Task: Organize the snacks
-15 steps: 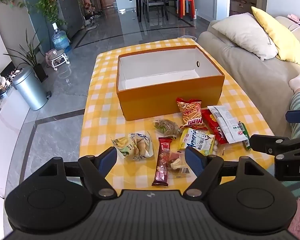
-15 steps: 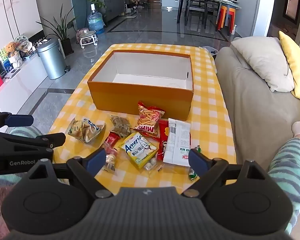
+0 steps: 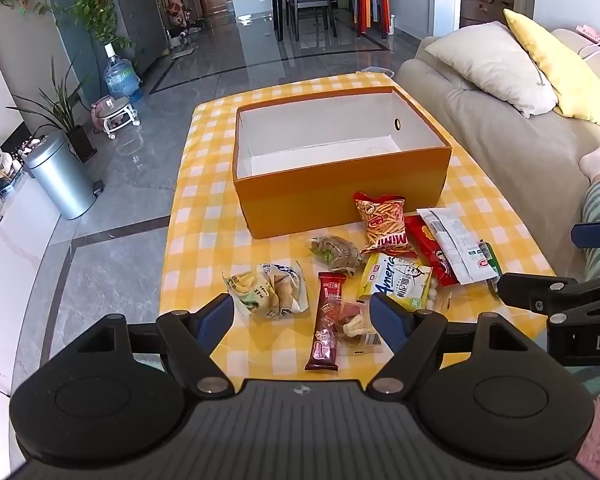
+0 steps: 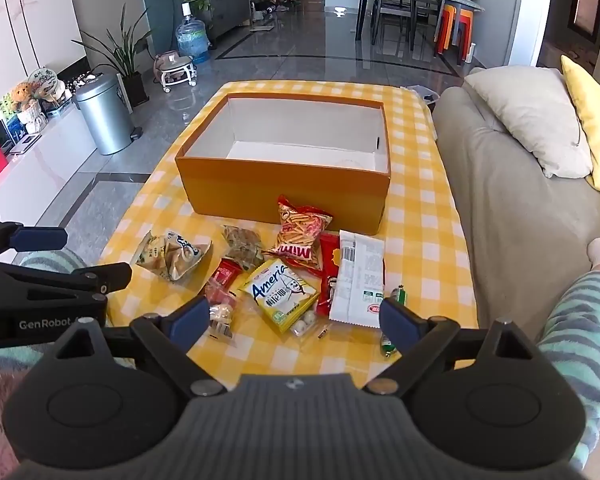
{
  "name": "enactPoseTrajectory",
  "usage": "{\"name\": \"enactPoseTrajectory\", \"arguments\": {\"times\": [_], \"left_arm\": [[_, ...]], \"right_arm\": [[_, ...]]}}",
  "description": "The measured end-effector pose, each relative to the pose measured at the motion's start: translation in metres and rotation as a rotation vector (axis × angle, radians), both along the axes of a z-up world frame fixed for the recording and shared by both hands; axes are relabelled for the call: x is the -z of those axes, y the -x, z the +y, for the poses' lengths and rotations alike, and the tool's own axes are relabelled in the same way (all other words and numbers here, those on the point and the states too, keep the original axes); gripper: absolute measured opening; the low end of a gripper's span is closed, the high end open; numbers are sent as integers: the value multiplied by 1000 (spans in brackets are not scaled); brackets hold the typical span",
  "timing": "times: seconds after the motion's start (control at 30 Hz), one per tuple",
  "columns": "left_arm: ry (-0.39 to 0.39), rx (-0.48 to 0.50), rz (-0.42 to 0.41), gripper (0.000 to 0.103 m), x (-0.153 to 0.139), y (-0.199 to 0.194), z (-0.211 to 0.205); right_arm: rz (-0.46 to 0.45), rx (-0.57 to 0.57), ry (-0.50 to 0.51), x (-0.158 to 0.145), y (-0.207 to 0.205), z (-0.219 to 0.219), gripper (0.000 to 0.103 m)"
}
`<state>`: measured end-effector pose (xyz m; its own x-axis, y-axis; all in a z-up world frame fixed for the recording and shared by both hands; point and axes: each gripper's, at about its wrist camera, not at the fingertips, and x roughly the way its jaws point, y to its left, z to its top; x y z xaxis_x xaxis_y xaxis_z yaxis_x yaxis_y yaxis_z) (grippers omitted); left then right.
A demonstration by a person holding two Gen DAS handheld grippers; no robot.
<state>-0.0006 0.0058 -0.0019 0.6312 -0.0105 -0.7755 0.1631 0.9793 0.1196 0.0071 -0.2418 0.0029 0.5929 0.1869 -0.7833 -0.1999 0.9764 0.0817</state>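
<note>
left claw [image 3: 302, 316] wide open, holding nothing, hovering over the brown wafer bar [image 3: 326, 320] | right claw [image 4: 294, 318] same deal, gaping over the yellow Ameria pack [image 4: 280, 292] | snacks all loose on the bench [image 3: 204, 216], orange box [image 3: 340, 172] empty | tip imo: grab one pack at a time across its narrow side, lift clear of neighbours, drop in box

Left wrist view: orange box [image 3: 342, 196] and snack pile sit marginally lower and nearer in frame; left claw [image 3: 304, 322] has crept toward the tabletop [image 3: 204, 224]. Right wrist view: right claw [image 4: 294, 318] likewise advanced slightly; yellow "America" packet [image 4: 280, 296] now closer between its spread fingers. No snack displaced.
</note>
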Motion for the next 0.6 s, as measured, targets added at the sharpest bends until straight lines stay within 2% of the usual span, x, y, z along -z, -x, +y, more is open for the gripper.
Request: {"name": "enactPoseTrajectory", "arguments": {"times": [0.6], "left_arm": [[-2, -14, 17, 91, 4, -4, -1]], "right_arm": [[5, -10, 7, 3, -1, 5, 89]]}}
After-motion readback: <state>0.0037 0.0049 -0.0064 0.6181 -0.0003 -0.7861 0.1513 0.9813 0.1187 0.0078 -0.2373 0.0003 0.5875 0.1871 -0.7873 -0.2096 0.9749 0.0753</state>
